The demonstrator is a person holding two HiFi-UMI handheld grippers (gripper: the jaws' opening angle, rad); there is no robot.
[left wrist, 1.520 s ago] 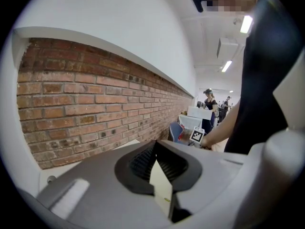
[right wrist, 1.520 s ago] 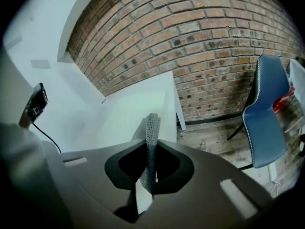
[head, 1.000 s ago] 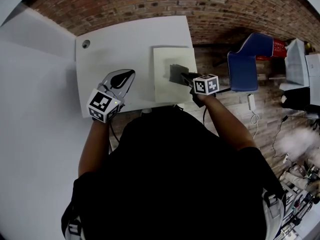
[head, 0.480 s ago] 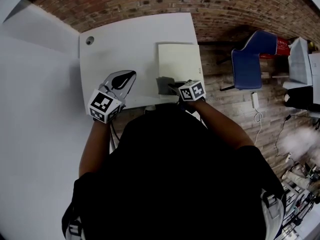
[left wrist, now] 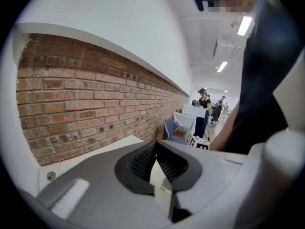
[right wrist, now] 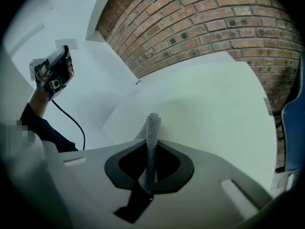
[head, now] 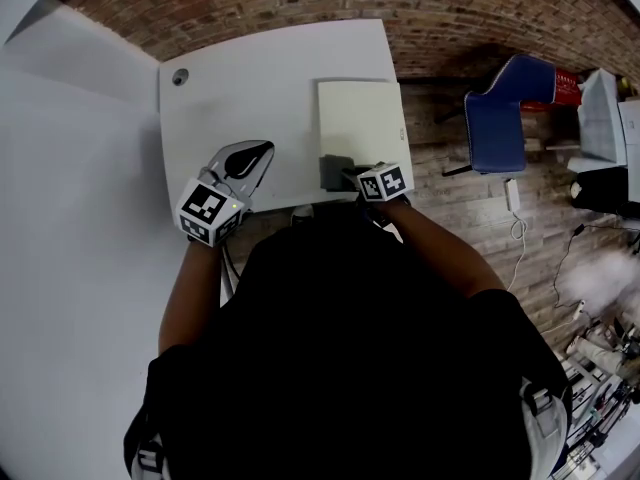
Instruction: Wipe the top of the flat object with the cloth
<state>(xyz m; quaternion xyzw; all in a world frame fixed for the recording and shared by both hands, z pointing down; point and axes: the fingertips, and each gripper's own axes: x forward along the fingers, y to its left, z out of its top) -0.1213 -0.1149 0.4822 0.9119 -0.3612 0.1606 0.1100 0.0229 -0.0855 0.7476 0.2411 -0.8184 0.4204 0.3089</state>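
Note:
In the head view a pale yellow-green flat board (head: 360,118) lies at the right side of the white table (head: 240,88). A small grey cloth (head: 335,171) rests at the board's near left corner, and my right gripper (head: 352,176) is shut on it. In the right gripper view the cloth (right wrist: 152,132) stands pinched upright between the jaws, with the board (right wrist: 214,104) spreading out beyond it. My left gripper (head: 248,163) hovers over the table's near edge, left of the board, shut and holding nothing. Its own view looks along the brick wall.
A blue chair (head: 505,113) stands right of the table on the brick-patterned floor. A round cable hole (head: 180,78) sits in the table's far left corner. The table's right edge runs just past the board. A black cable (right wrist: 71,123) trails from the left gripper.
My right gripper has drawn the cloth back from the board's middle to its near left corner. The left gripper has stayed in place.

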